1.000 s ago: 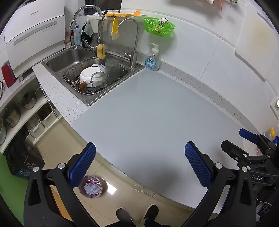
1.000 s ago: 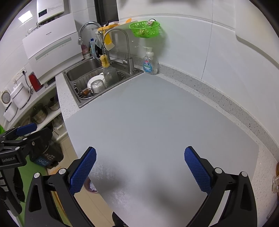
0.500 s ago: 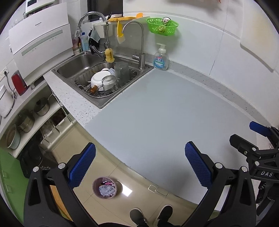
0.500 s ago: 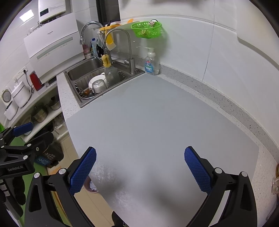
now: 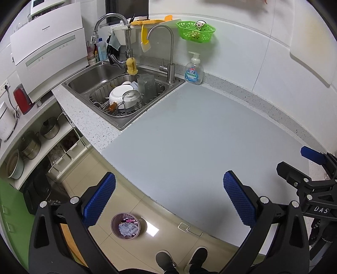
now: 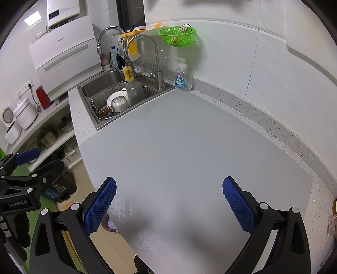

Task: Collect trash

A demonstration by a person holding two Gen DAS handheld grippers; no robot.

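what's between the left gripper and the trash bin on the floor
Nothing visible. The left gripper is open over the counter's front edge, and the small bin sits on bare floor below, beyond that edge, with crumpled trash already inside.

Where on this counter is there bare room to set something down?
The grey mat is bare from the sink edge to the speckled back ledge. Only the soap bottle stands at its far corner. The sink's rack is crowded with dishes.

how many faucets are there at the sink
2. A tall faucet arches over the sink's back left. A slimmer gooseneck faucet stands at its right rim, beside the soap bottle. None seems hidden.
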